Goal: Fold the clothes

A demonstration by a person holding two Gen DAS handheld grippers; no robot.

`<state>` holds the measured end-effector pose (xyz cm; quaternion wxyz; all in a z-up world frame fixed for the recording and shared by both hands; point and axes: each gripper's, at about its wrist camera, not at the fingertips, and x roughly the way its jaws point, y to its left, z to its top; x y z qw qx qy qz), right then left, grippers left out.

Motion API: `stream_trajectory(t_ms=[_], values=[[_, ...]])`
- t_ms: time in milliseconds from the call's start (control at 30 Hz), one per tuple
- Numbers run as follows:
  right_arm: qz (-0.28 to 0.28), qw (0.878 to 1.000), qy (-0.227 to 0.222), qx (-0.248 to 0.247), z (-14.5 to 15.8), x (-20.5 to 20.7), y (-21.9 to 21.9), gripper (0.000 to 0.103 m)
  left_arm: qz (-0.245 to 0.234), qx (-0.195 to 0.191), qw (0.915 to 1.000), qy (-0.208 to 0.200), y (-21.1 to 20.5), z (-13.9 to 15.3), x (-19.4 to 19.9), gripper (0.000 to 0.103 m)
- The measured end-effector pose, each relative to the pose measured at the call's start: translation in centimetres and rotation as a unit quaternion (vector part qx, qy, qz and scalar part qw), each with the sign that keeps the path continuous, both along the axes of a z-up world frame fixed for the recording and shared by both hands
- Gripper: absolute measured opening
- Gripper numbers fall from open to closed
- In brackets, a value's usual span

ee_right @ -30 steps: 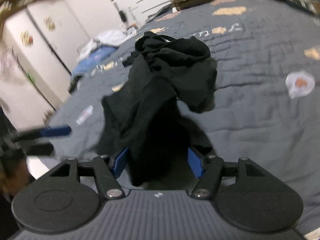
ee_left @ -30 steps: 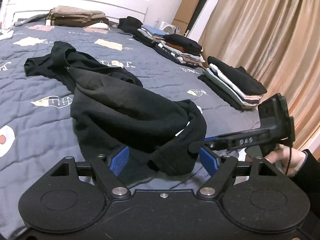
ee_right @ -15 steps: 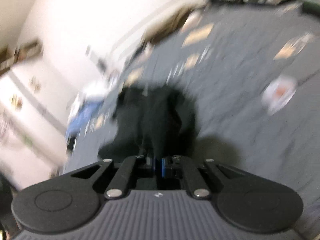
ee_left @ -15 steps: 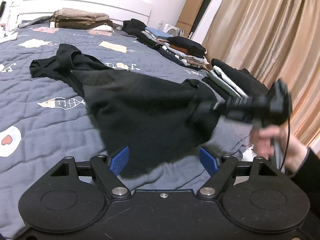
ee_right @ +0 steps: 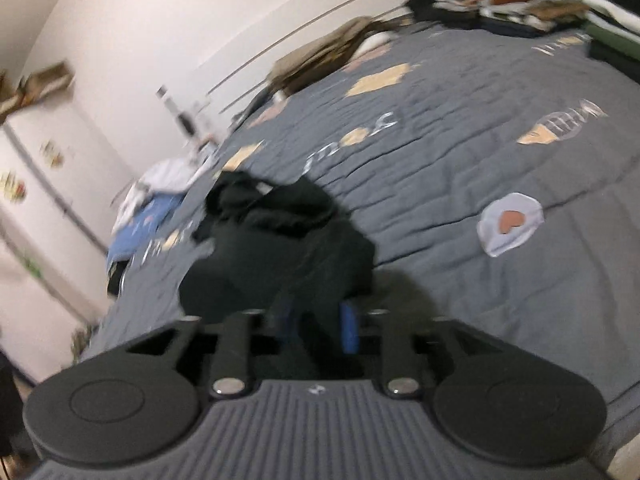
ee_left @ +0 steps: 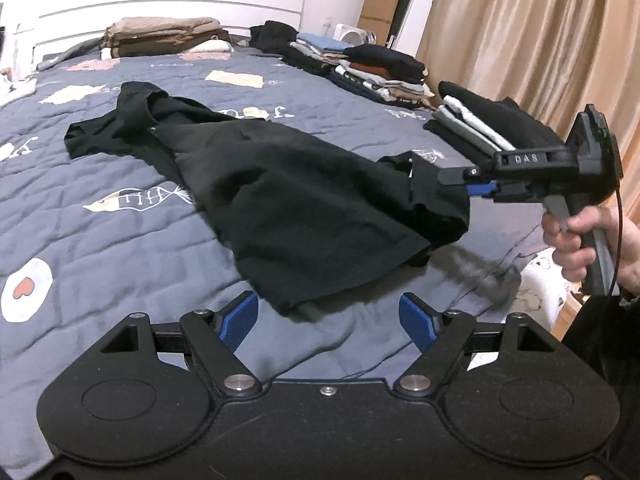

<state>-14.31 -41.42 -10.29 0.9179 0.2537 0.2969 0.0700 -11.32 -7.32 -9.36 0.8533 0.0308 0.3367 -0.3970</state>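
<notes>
While both tongs hung over it, surface: a wide bed under a grey quilted cover point(ee_left: 132, 248) printed with fish, hearts and lettering.
Room: white slatted headboard point(ee_left: 168, 4) at the far end, beige pleated curtains point(ee_left: 532, 36) on the right, plain white wall.
Task garment: one black, soft, matte knit garment point(ee_left: 288, 200), crumpled, spread across the middle of the cover, its near-right end raised off the bed at the right tong's tips.
Folded piles: one tan-and-brown stack point(ee_left: 160, 34) by the headboard; a row of mixed black, white and blue stacks point(ee_left: 384, 70) along the curtain side, their number hard to split.
Left tong point(ee_left: 328, 312): released, blue ribbed pads point(ee_left: 240, 316) wide apart, nothing between them, the garment's hem just ahead.
Right tong point(ee_right: 318, 320): jaws had just been opening; pads parted, black cloth lying between them; that view was blurred.
Hand point(ee_left: 576, 240): one, bare, wrapped round the right tong's grey handle.
Count of tongs: two, both black with blue pads.
</notes>
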Motion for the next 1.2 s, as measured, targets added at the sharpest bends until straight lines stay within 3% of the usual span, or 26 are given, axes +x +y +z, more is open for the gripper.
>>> stream_trajectory(t_ms=[167, 267, 333, 367, 433, 467, 500, 600, 733, 833, 1000, 1200], values=[[0.041, 0.995, -0.023, -0.091, 0.1, -0.3, 2.9, 0.069, 0.005, 0.002, 1.0000, 0.003, -0.3, 0.0, 0.0, 0.077], [0.055, 0.987, -0.017, -0.150, -0.5, 0.2, 4.5, 0.071, -0.001, 0.000, 1.0000, 0.001, -0.4, 0.0, -0.2, 0.077], [0.053, 0.986, -0.010, -0.160, -1.1, 0.8, 4.8, 0.070, -0.004, -0.001, 1.0000, 0.000, -0.5, 0.1, -0.2, 0.077], [0.049, 0.986, -0.007, -0.157, -1.3, 1.1, 4.8, 0.068, -0.004, -0.001, 1.0000, 0.000, -0.5, 0.1, -0.3, 0.077], [0.031, 0.990, 0.000, -0.136, -1.7, 1.7, 4.2, 0.051, -0.004, -0.002, 1.0000, -0.001, -0.5, 0.1, -0.3, 0.077], [0.017, 0.992, 0.007, -0.121, -2.0, 2.0, 3.6, 0.020, -0.005, -0.003, 1.0000, -0.001, -0.5, 0.1, -0.4, 0.077], [-0.002, 0.995, 0.014, -0.102, -2.1, 2.4, 2.8, 0.005, -0.005, -0.003, 1.0000, -0.001, -0.5, 0.1, -0.5, 0.077], [-0.066, 0.997, -0.016, -0.036, -1.2, 1.5, -0.2, 0.004, -0.006, -0.005, 1.0000, -0.004, -0.4, 0.1, -0.5, 0.077], [-0.135, 0.987, -0.078, 0.039, 0.6, -0.3, -4.1, 0.003, 0.000, 0.001, 1.0000, -0.009, -0.4, 0.0, -0.4, 0.077], [-0.167, 0.979, -0.103, 0.049, 1.3, -1.2, -5.0, 0.003, 0.004, 0.013, 0.9998, -0.014, -0.7, -0.4, -0.3, 0.077], [-0.166, 0.978, -0.096, 0.086, 0.7, -0.9, -5.6, 0.003, 0.010, 0.046, 0.9982, -0.038, -2.1, -1.3, 0.1, 0.077], [-0.161, 0.978, -0.086, 0.098, 0.3, -0.8, -5.5, 0.003, 0.006, 0.120, 0.9894, -0.083, -5.4, -3.7, 0.6, 0.076]])
